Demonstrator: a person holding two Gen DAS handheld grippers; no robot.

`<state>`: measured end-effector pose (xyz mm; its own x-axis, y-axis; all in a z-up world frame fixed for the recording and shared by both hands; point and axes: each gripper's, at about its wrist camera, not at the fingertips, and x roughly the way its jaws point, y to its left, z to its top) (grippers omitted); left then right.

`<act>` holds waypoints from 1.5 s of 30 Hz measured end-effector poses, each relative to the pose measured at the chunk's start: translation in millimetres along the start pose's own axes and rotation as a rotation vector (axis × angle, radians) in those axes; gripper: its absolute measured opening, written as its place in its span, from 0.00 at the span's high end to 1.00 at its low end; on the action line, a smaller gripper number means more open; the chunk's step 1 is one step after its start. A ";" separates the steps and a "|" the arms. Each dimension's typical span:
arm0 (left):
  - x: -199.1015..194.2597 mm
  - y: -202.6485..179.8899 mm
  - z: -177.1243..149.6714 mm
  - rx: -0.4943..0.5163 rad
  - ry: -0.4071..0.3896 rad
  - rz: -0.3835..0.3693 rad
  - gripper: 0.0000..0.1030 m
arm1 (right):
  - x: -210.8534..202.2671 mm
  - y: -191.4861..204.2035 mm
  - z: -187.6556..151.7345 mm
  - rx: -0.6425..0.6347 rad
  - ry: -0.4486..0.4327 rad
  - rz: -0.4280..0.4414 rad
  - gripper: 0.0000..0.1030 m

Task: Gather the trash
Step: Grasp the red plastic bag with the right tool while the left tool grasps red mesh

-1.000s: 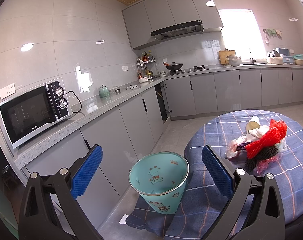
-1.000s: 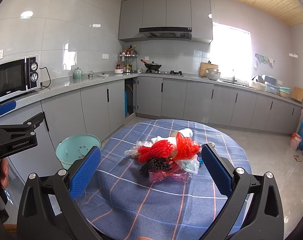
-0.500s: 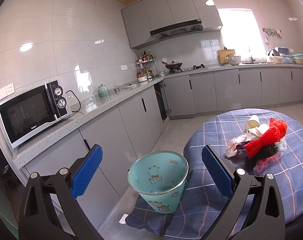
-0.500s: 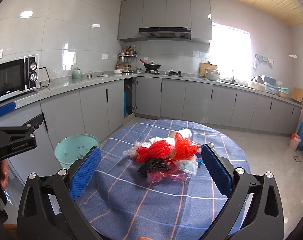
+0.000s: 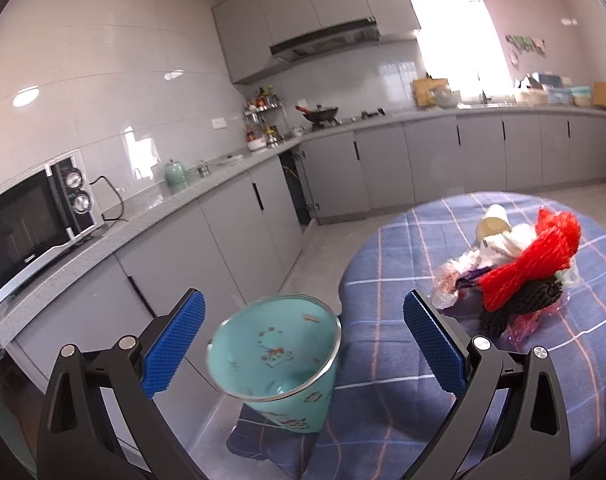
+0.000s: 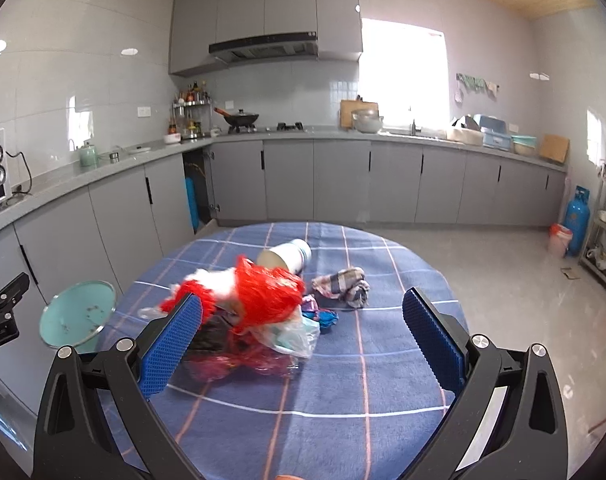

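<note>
Both the left gripper and right gripper gape wide and empty, trash heaped on the table, bin beside its edge; loose bags may slip or scatter when grabbed.

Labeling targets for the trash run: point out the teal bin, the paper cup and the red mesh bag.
teal bin (image 5: 275, 344): left wrist view, inner wall.
paper cup (image 6: 287, 256): right wrist view, its side near the open mouth.
red mesh bag (image 6: 269, 294): right wrist view, middle of the bunched netting.
</note>
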<state>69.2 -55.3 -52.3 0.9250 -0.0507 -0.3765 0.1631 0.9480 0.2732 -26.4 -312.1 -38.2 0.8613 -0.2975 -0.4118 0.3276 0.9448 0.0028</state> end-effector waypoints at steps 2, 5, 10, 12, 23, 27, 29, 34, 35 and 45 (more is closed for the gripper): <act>9.9 -12.1 0.2 0.002 0.002 -0.017 0.05 | 14.7 -4.1 -3.2 0.006 0.022 -0.001 0.04; 18.6 -30.8 3.5 0.010 -0.006 -0.041 0.05 | 27.8 -10.1 -4.4 0.018 0.027 -0.001 0.04; 36.5 -66.7 8.9 0.016 -0.003 -0.098 0.05 | 41.7 -18.2 -7.4 0.054 0.028 0.035 0.04; 42.0 -79.4 8.7 0.021 -0.001 -0.118 0.05 | 45.9 -15.8 -10.5 0.045 0.022 0.047 0.05; 65.9 -98.2 3.1 0.078 0.023 -0.079 0.05 | 87.0 -7.9 -17.1 0.058 0.051 0.114 0.14; 63.2 -92.9 4.5 0.071 0.024 -0.091 0.05 | 95.9 -4.7 -16.5 0.060 0.066 0.167 0.29; 60.8 -93.5 5.9 0.071 0.019 -0.101 0.05 | 101.8 -1.9 -17.3 0.052 0.105 0.211 0.62; 50.9 -96.6 9.4 0.061 0.003 -0.131 0.05 | 89.0 1.4 -15.5 0.030 0.089 0.244 0.85; 48.8 -97.2 10.2 0.059 -0.002 -0.134 0.05 | 82.9 -0.3 -12.8 0.034 0.071 0.241 0.86; 19.6 -129.9 16.8 0.100 -0.061 -0.216 0.05 | 44.8 -38.7 -6.1 0.030 0.018 0.127 0.87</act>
<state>71.9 -184.7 -80.3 0.8833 -0.2708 -0.3827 0.3900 0.8775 0.2792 -2.9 -361.2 -62.3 0.8895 -0.1731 -0.4229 0.2281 0.9701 0.0826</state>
